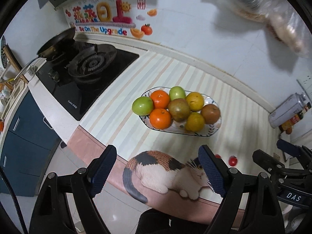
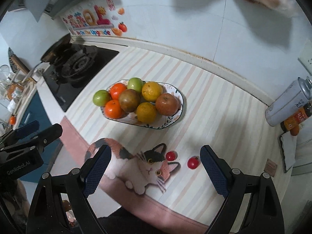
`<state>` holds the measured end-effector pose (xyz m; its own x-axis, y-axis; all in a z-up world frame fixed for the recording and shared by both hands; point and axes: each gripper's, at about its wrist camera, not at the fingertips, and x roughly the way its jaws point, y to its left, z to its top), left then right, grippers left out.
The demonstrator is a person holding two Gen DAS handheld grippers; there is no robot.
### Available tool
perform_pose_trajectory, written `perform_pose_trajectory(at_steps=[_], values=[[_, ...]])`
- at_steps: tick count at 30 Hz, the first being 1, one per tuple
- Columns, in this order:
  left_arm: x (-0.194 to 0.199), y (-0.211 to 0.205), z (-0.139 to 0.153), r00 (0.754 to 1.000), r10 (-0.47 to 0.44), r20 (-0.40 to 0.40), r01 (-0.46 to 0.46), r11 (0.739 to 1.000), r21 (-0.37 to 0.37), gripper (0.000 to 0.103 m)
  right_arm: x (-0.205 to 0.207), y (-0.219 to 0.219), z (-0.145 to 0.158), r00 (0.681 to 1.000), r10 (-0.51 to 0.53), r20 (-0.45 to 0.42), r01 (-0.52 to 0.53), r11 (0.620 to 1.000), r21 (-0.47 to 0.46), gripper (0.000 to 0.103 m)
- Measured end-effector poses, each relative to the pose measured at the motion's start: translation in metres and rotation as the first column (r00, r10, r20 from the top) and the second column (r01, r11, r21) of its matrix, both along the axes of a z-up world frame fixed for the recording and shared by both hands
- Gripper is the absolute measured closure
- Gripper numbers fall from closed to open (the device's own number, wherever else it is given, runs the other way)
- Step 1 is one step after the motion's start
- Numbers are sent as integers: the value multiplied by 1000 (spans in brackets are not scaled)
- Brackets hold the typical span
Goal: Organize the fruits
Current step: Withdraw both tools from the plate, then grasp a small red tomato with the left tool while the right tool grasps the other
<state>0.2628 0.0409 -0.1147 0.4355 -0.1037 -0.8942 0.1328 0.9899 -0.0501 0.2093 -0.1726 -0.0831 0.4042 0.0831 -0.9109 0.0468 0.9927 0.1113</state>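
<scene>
Both my left gripper (image 1: 159, 170) and right gripper (image 2: 156, 170) hang spread and empty over the cat mat (image 2: 144, 167). Two small tomatoes (image 2: 193, 162) lie loose just beyond my right fingers; the plate (image 2: 176, 115) farther back holds the other fruit. I judge gathering those tomatoes comes next. The bag on the wall (image 1: 282, 25) is blurred.

A patterned plate (image 1: 212, 131) is sitting mid-table (image 1: 120, 117), heaped with fruits (image 1: 176, 108); the left hand-held gripper (image 1: 157, 170) is hovering wide-jawed over the near edge.
</scene>
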Motion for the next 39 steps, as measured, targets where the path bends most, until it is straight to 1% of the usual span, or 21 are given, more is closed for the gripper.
perform_pose_trajectory(at_steps=[3,6,12,16,21,26,32,34,37,39], values=[[-18,-1,17,1000,2,29,-2,1000,-11,17,-16,-3,20,1000,11,25,-12,1000,13,9],[-34,-1,34,998,12,56,-11,1000,-27,17,-27,-3,38,998,25,55,-25,1000,5,9],[-59,-4,61,993,26,118,-23,999,-28,17,-51,-6,75,992,56,112,-56,998,1,9],[-71,-6,75,989,33,144,-31,999,-18,17,-62,-10,89,989,58,135,-59,998,8,9],[-81,-10,84,985,38,170,-38,999,-5,17,-66,-15,97,988,56,145,-60,998,25,9],[-84,-15,87,984,38,174,-38,999,-5,17,-65,-19,95,988,58,143,-65,997,46,9],[-82,-22,85,985,41,170,-41,999,-2,17,-60,-31,88,991,37,132,-48,995,85,8],[-79,-24,84,985,41,166,-41,999,-2,17,-56,-39,80,993,20,118,-33,993,111,8],[-71,-30,75,988,37,152,-40,999,13,17,-46,-55,57,996,-15,84,3,990,144,7],[-62,-34,62,991,33,128,-38,998,40,6,-38,-66,37,998,-40,50,32,987,156,7]])
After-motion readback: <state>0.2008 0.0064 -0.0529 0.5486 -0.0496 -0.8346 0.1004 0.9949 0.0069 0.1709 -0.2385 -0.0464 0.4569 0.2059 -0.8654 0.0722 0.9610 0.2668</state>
